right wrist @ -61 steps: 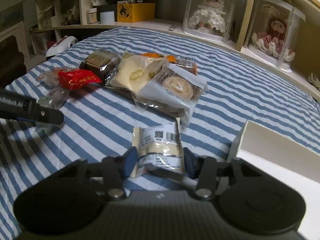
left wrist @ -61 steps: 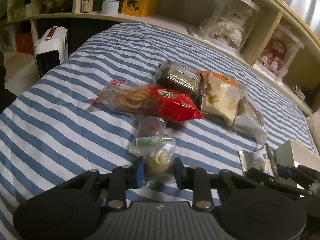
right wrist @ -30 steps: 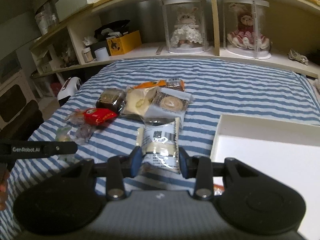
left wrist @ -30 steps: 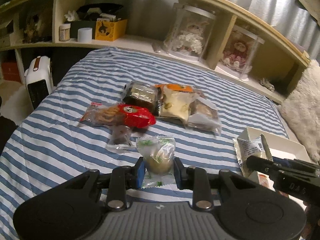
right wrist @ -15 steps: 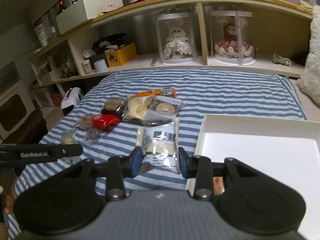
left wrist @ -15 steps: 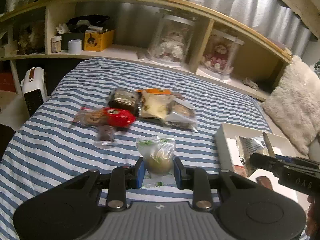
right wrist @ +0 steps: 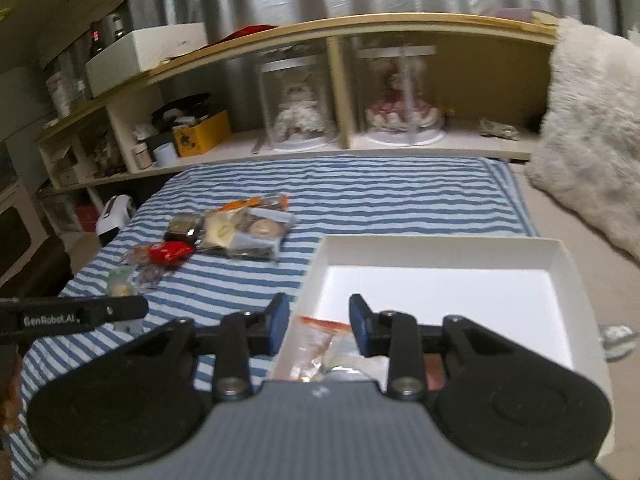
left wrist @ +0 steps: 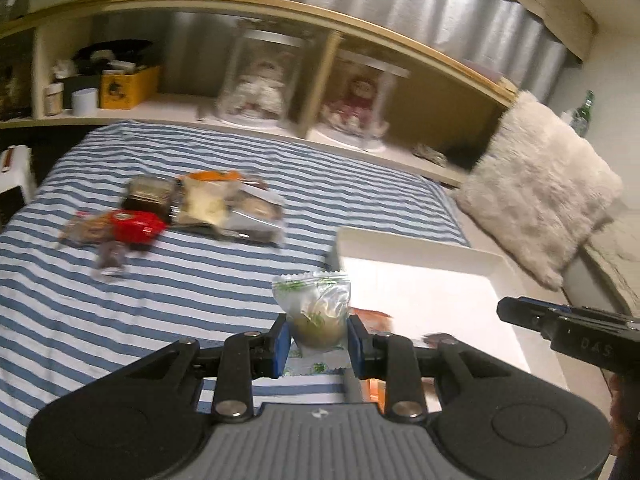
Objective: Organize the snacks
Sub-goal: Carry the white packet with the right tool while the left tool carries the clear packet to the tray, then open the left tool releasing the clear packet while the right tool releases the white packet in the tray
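My left gripper (left wrist: pixel 318 334) is shut on a clear green-printed packet (left wrist: pixel 316 304) with a round pastry inside, held above the near left corner of the white box (left wrist: pixel 416 246). In the right wrist view it shows as a black bar (right wrist: pixel 80 314) with the green-printed packet (right wrist: pixel 120 280) at its tip. My right gripper (right wrist: pixel 319 316) hangs over the white box (right wrist: pixel 440 242); its jaws are closing with nothing between them. Below it, in the box, lie an orange-trimmed clear packet (right wrist: pixel 316 336) and a white wrapped snack (right wrist: pixel 356 364), partly hidden. The right gripper (left wrist: pixel 520 314) also shows from the side.
On the striped bedspread (left wrist: pixel 120 320), loose snacks lie in a pile: a red packet (left wrist: pixel 134 226), a dark brown one (left wrist: pixel 150 192), a cream one (left wrist: pixel 208 200) and a small dark one (left wrist: pixel 110 258). A furry cushion (left wrist: pixel 536 192) leans beyond the box. Shelves with doll cases (right wrist: pixel 296 108) run behind.
Both grippers have swung right, from the bedspread to over the white box. The white wrapped snack has left the right gripper's jaws. The left still holds its packet.
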### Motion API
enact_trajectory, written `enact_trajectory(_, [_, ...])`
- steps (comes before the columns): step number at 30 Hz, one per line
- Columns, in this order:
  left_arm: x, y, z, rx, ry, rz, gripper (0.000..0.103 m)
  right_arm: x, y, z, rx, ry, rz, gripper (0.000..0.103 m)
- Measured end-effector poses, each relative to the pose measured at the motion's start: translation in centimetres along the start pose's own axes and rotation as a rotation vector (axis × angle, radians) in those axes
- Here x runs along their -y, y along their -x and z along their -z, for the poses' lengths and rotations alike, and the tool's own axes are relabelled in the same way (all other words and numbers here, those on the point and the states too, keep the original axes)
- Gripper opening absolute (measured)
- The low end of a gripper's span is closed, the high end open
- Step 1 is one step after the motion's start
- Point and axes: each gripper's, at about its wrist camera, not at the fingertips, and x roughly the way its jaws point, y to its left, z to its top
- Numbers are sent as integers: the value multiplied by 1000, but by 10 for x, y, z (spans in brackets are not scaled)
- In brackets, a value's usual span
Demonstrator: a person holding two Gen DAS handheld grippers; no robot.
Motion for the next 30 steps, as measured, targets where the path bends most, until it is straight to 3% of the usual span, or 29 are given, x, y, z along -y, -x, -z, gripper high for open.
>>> enact_trajectory(7, [38, -13, 13, -34, -38, 51, 32, 38, 13, 16, -18, -34, 40, 32])
enact_trajectory(14, [67, -35, 26, -123, -53, 129, 32, 68, 17, 27, -41, -76, 53, 32])
enact_trajectory(21, [88, -67, 36, -257, 37, 202, 32, 91, 19, 34, -77, -96, 61, 32])
enact_trajectory(25, [97, -81, 35, -283, 61, 206, 33, 99, 17, 35, -95, -96, 71, 32])
enact_trajectory(27, [100, -85, 33, -293, 47, 198, 39, 102, 16, 36, -102, -99, 74, 32])
enact_trajectory(30, [100, -86, 32, -307, 20, 174, 62, 106, 14, 37, -119, -106, 73, 32])
